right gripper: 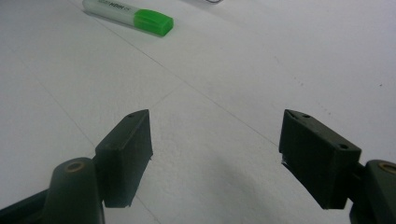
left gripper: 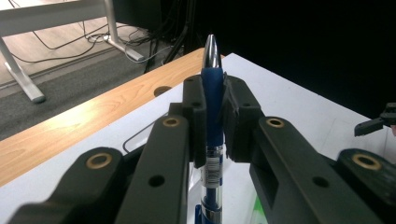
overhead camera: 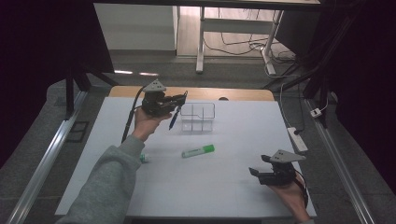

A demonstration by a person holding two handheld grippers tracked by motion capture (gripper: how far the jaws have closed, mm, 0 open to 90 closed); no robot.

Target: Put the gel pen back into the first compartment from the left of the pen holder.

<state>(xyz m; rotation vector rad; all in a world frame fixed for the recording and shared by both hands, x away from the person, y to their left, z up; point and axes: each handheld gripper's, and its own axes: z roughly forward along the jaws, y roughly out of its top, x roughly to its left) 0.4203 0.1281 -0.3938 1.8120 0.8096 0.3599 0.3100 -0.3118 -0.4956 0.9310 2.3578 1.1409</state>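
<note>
left claw (overhead camera: 180, 103) clenched on the blue pen (overhead camera: 174, 117), raised just beside the clear organizer (overhead camera: 198, 116) near the bench's (overhead camera: 233, 186) far edge; right claw (overhead camera: 256, 173) released over bare bench, green highlighter (overhead camera: 198, 150) between them.

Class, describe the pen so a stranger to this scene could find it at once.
Start at the white table and find the clear divided tray near its far edge. Just left of it, the left gripper clamps the pen. It is slim and dark blue, unlike the green highlighter lying flat nearby.

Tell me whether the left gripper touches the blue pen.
Touching: the left gripper view shows the left gripper with both jaws clamped on the blue pen.
</note>
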